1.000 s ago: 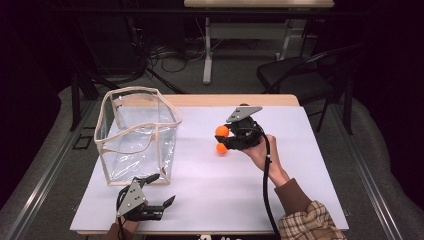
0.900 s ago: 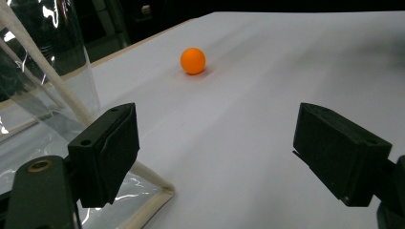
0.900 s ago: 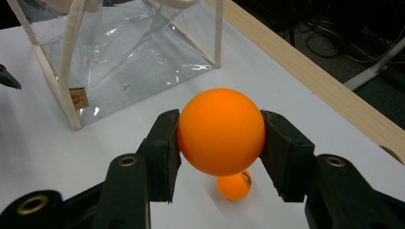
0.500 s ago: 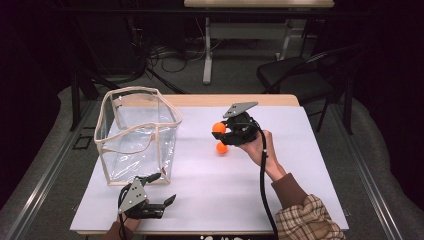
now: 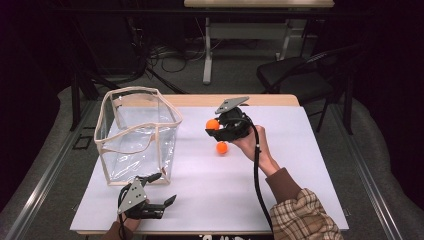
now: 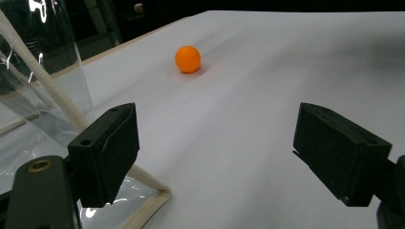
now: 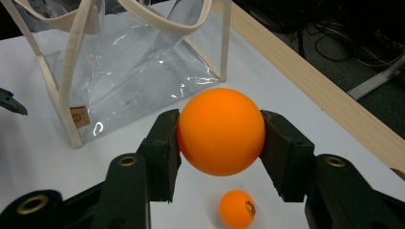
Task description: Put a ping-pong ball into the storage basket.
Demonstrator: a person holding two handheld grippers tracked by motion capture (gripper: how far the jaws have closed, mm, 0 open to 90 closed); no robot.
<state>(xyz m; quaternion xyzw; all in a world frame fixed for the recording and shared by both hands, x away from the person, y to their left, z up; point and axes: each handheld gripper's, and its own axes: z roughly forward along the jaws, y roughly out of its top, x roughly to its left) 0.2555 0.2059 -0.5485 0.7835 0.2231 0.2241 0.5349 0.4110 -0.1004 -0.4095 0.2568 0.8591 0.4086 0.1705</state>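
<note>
Two small orange plastic balls | one point(image 7: 220, 131) clamped across its widest part between right gripper point(image 5: 216, 126) fingers point(image 7: 162, 152), lifted above surface point(image 5: 280, 165) | other ball point(image 5: 222, 147) lies just below them | likely light, stiff, smooth, prone to slip or roll | left gripper point(image 5: 156, 189) fingers spread wide, empty | clear plastic bag point(image 5: 135, 137) beside.

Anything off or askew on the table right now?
Nothing stands out. The clear bag stands upright and open, one orange ball is gripped squarely in the right tool, and the second ball sits loose on the white table.
</note>
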